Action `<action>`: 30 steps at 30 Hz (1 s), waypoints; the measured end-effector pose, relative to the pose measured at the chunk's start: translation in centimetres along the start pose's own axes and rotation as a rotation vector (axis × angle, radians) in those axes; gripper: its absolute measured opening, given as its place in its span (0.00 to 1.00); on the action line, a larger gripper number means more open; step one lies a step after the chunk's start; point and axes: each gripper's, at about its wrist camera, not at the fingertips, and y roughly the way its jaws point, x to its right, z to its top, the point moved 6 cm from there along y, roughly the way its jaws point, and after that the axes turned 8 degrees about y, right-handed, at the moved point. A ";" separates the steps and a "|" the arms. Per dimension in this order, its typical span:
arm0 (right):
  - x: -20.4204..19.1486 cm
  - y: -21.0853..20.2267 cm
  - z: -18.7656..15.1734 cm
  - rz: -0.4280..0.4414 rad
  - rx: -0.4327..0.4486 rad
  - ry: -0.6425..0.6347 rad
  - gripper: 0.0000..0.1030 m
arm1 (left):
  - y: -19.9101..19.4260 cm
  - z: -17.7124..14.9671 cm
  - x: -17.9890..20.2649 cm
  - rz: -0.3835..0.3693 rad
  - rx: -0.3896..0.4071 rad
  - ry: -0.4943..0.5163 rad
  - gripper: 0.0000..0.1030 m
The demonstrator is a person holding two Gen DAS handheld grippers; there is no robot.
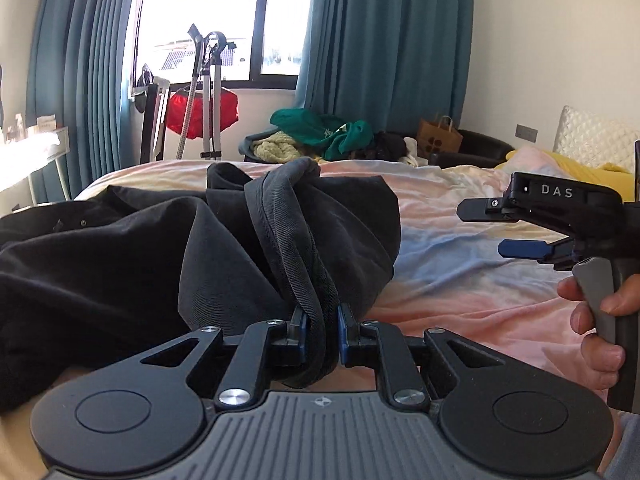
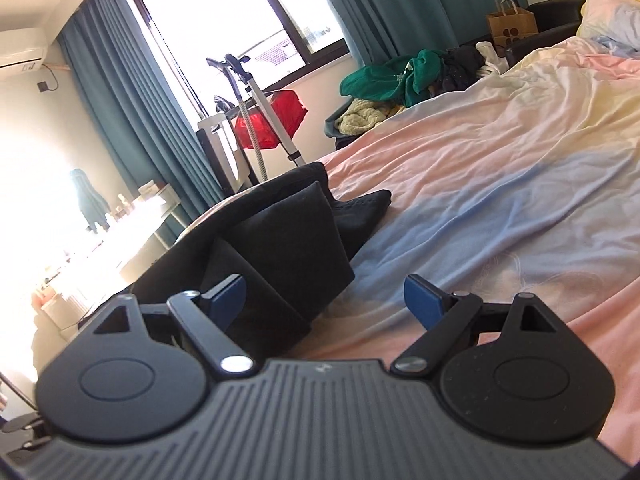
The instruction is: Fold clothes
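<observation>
Pinching a ribbed hem of the black garment (image 1: 200,248) lying bunched on the bed (image 1: 460,248), the left gripper (image 1: 322,326) is clamped tight; the right gripper (image 2: 324,298) hangs wide apart, empty.

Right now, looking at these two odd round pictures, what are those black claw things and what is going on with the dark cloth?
No robot: a person holds a two-finger gripper in each hand, each with a camera looking along its fingers. One picture comes from the left gripper, shut on a ribbed edge of the black garment, which lies bunched on the pastel bedsheet. There you also see the right gripper in a hand, open and empty. The other picture is the right gripper's own view.
</observation>
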 end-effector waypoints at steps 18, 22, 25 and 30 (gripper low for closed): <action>-11.8 21.0 7.5 -0.001 -0.181 -0.126 0.82 | 5.0 -4.3 -7.1 -0.117 -0.068 -0.351 0.09; -9.8 28.1 8.6 -0.179 -0.193 -0.049 0.80 | 5.4 -4.8 -8.2 -0.151 -0.058 -0.366 0.08; -7.2 32.1 8.9 -0.254 -0.212 0.058 0.63 | 5.6 -5.0 -8.6 -0.171 -0.047 -0.361 0.08; -4.8 33.6 9.1 -0.380 -0.174 0.071 0.06 | 5.6 -5.3 -9.2 -0.189 -0.033 -0.358 0.08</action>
